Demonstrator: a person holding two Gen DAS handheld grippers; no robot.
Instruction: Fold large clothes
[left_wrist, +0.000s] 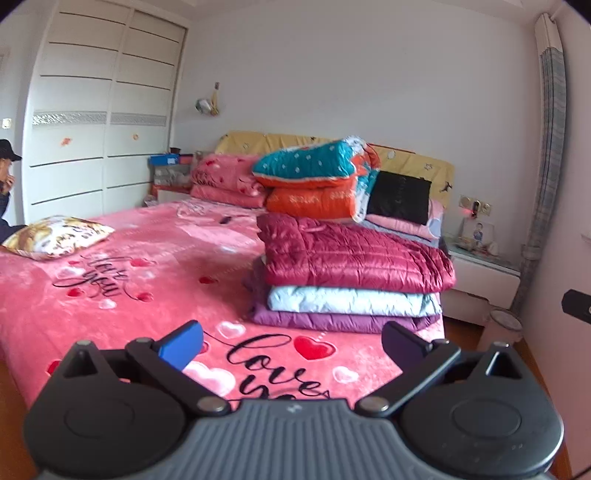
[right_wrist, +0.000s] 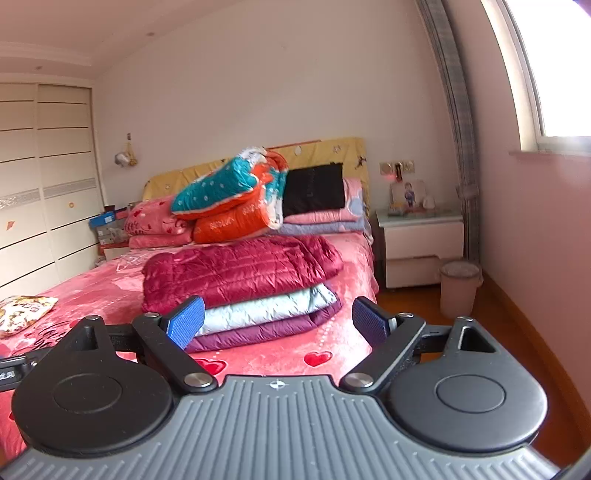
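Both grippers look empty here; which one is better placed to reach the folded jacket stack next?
Right, probably. The right gripper, open, faces the stack of folded jackets head-on between its fingers. The left gripper, also open, points at bare bedspread beside the stack.

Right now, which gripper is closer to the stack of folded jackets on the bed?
Right. The right gripper hangs open just before the stack of folded jackets; the left gripper, also open, sits farther back over the bedspread.
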